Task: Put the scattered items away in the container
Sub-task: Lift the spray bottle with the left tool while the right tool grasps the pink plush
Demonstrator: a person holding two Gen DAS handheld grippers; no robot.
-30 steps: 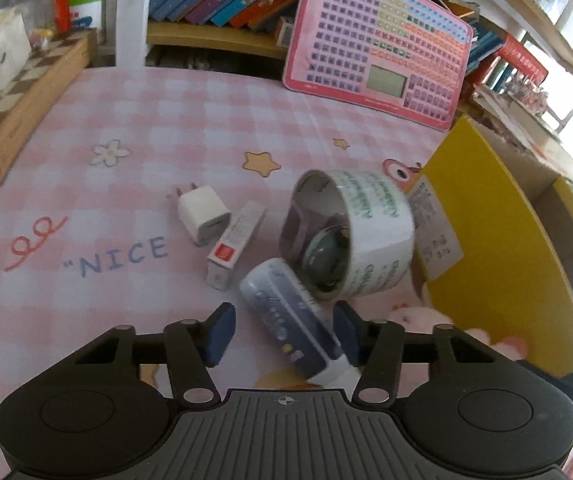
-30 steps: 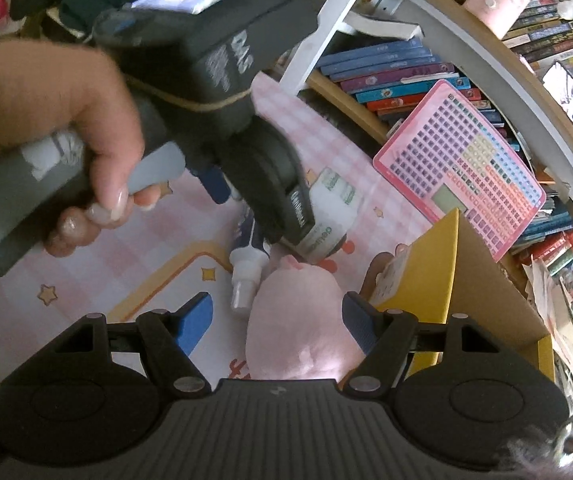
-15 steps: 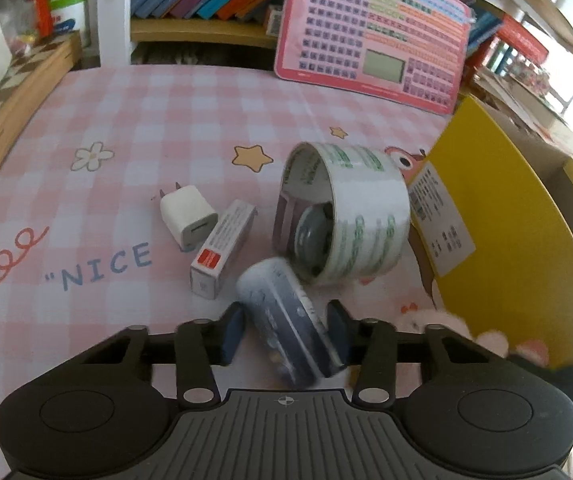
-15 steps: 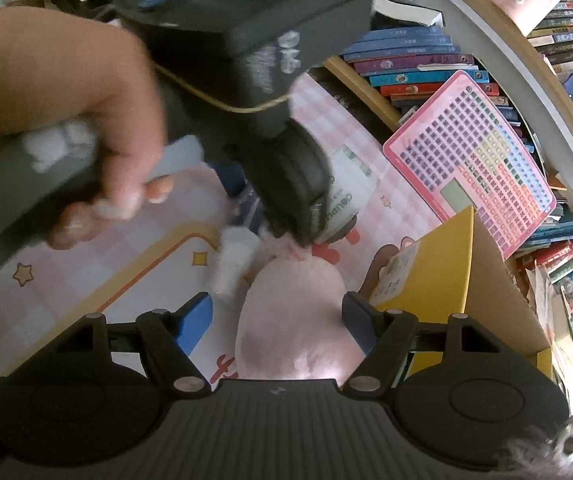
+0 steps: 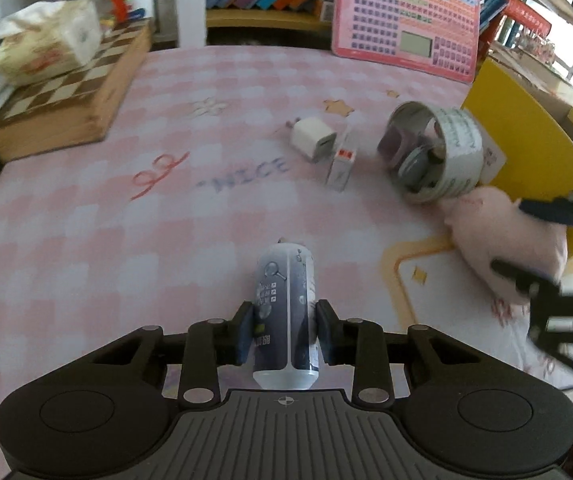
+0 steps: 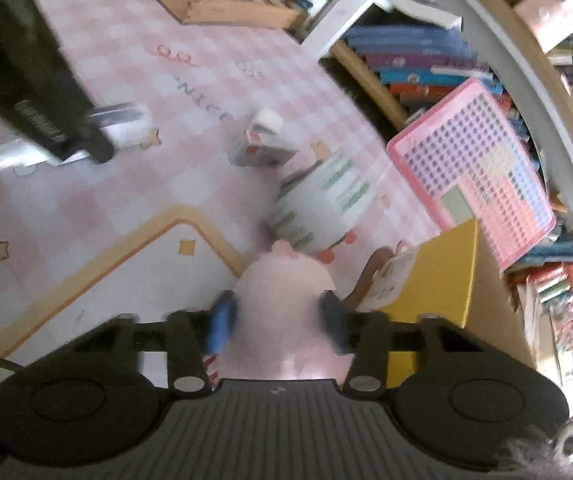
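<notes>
Left tongs [image 5: 283, 334] clamp the dark bottle [image 5: 285, 312], cap hidden; right tongs [image 6: 277, 322] squeeze the blurred pink plush [image 6: 282, 312] beside the yellow box [image 6: 438, 276], cut off at right.

the left gripper [image 5: 284, 336] has closed its jaws on the dark blue-grey cylindrical bottle with a white cap [image 5: 285, 312] and carried it away from the white printed tape roll [image 5: 436, 152], so it now sits apart over the pink checked bench [image 5: 126, 248]. the right gripper [image 6: 278, 322], open a second ago, has clamped onto the soft pink plush toy [image 6: 282, 304] beside the yellow cardboard box [image 6: 434, 284].
</notes>
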